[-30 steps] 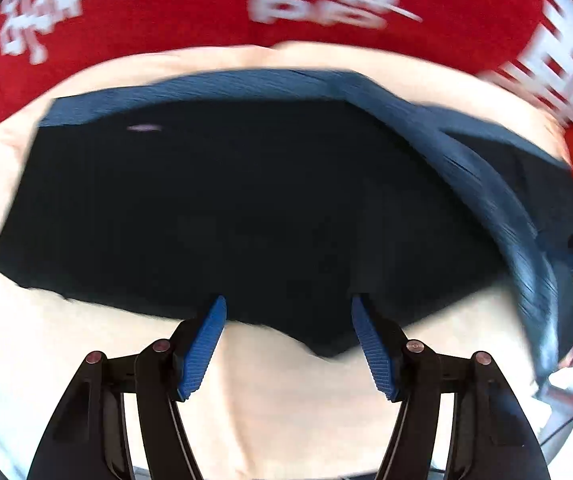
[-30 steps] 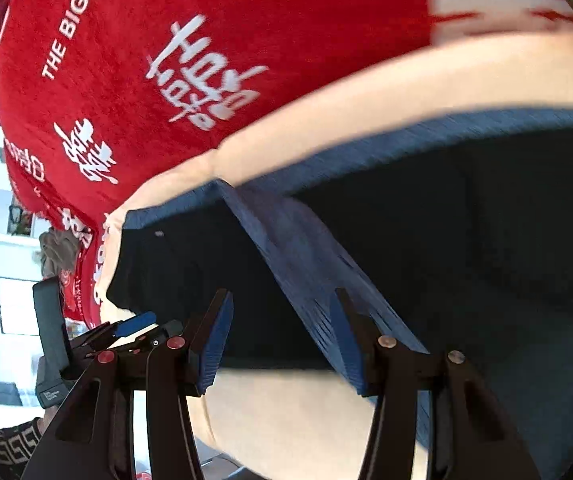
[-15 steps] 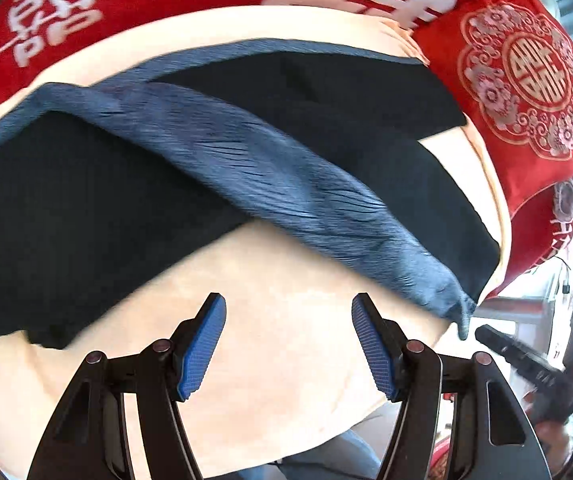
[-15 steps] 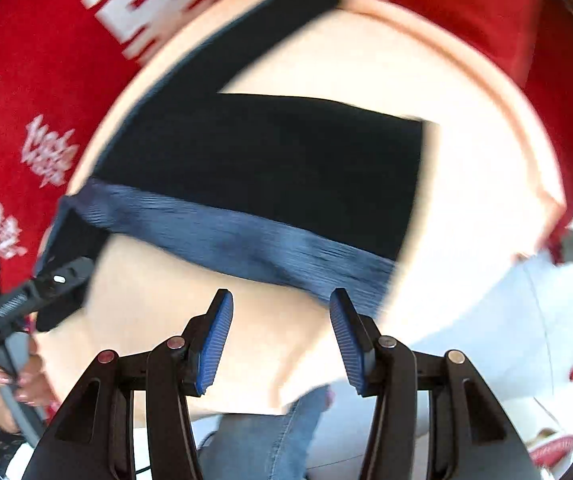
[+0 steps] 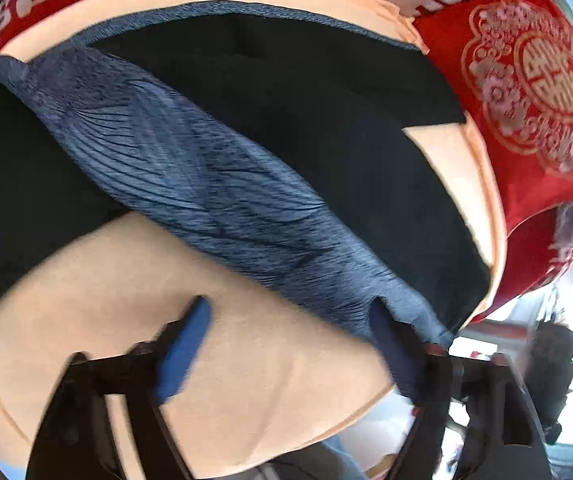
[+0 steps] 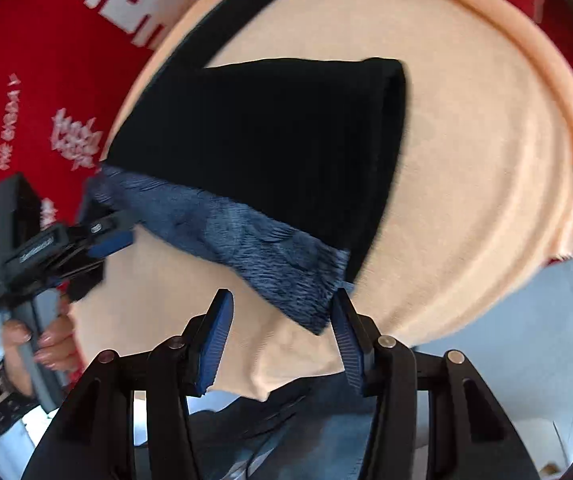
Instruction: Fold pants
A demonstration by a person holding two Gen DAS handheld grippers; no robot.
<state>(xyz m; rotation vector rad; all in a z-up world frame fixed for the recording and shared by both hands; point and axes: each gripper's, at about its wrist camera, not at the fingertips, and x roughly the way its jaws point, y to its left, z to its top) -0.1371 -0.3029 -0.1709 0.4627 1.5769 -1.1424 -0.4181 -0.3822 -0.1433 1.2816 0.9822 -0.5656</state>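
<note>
Both grippers are now sitting back from the garment, over the near edge of the peach cloth, where a second ago they were hovering over the dark fabric.

Left wrist view: the left gripper (image 5: pixel 286 344) is opening, its blue pads spreading over bare peach cloth (image 5: pixel 246 360) with nothing between them. The black pants (image 5: pixel 326 128) are lying flat, blue-grey waistband (image 5: pixel 214 184) running diagonally. A red cushion (image 5: pixel 534 96) is showing a gold double-happiness character.

Right wrist view: the right gripper (image 6: pixel 282 328) is standing spread, the waistband corner just beyond its pads, unpinched. Red fabric (image 6: pixel 46 80) is bearing blurred white lettering, unreadable here.
</note>
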